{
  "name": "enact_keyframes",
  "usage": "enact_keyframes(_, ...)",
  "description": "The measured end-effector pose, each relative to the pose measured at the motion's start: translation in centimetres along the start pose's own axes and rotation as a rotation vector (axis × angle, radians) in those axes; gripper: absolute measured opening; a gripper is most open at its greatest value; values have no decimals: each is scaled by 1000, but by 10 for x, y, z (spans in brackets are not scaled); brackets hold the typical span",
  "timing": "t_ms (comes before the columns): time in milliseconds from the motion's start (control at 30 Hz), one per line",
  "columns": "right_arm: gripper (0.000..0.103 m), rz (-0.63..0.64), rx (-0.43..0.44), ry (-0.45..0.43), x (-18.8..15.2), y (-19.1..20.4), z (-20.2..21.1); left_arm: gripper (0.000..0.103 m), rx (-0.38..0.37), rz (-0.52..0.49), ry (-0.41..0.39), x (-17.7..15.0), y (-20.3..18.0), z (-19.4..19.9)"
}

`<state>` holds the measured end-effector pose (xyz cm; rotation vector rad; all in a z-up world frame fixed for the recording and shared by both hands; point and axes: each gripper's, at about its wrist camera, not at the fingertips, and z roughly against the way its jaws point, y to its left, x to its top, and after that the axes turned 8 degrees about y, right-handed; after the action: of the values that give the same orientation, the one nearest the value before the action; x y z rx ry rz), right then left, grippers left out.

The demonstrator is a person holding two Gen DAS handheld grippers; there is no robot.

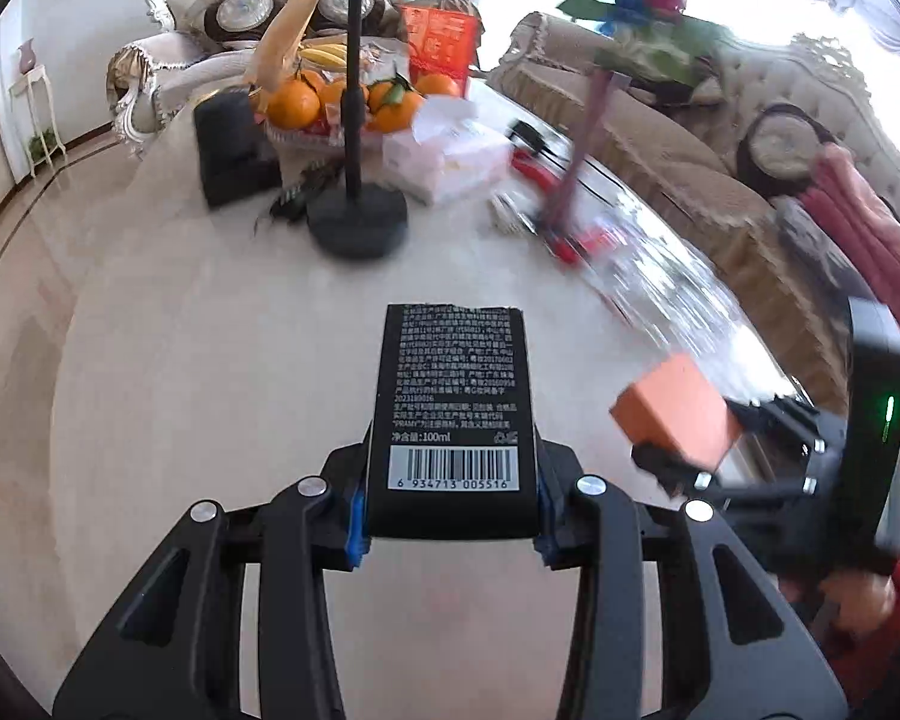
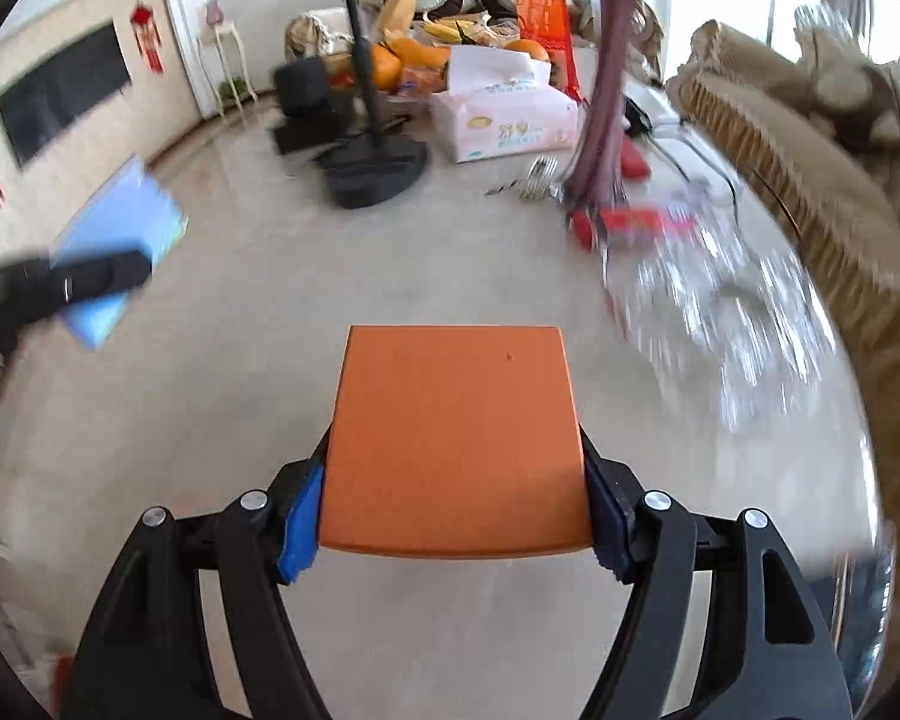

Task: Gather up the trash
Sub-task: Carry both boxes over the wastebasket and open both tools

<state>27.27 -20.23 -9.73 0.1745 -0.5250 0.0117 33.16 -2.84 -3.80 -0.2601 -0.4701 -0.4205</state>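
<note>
— Pale marble tabletop (image 1: 198, 360) is filling both views, with ornate cream sofas (image 1: 660, 138) sitting behind it. What is lying at its far end?

— A black round-based stand (image 1: 357, 222) is rising beside a bowl of oranges (image 1: 342, 105), a pink-and-white soft pack of tissues (image 2: 504, 120) and a red paper bag with gold characters (image 1: 438, 48); the bag's writing is too smeared to read. A purple vase (image 2: 600, 120) and clear glassware (image 2: 726, 324) are blurring on the right.

— And the left gripper (image 1: 450, 516)?

— Its blue pads (image 1: 357, 519) are pressing narrowly on both sides of a tall black carton (image 1: 453, 414), holding it above the table. The long axis is running straight away from the camera, along the fingers, printed face up. White Chinese small print is covering it; "100ml" is reading clearly above a barcode numbered 6 934713 005516, and "PRAMY" is showing in one line.

— The right gripper (image 2: 453, 516)?

— It is gripping a plain orange cardboard box (image 2: 456, 438) at a wider setting, pads on both side faces, lifted off the marble. No writing is showing on the top face. The box is broad and nearly square, stretching slightly forward along the fingers.

— Are the two seeing each other?

— Yes. The orange box is appearing at the right of the left camera, and the carton is showing a pale blue face at the left of the right camera.
</note>
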Motion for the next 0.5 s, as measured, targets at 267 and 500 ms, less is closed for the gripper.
enact_keyframes(267, 67, -1, 122, 55, -168, 37, 94, 40, -44, 74, 37, -191, -57, 82)
enact_keyframes(500, 67, -58, 138, 356, -255, 37, 26, 40, -66, 215, 282, -303, -80, 12)
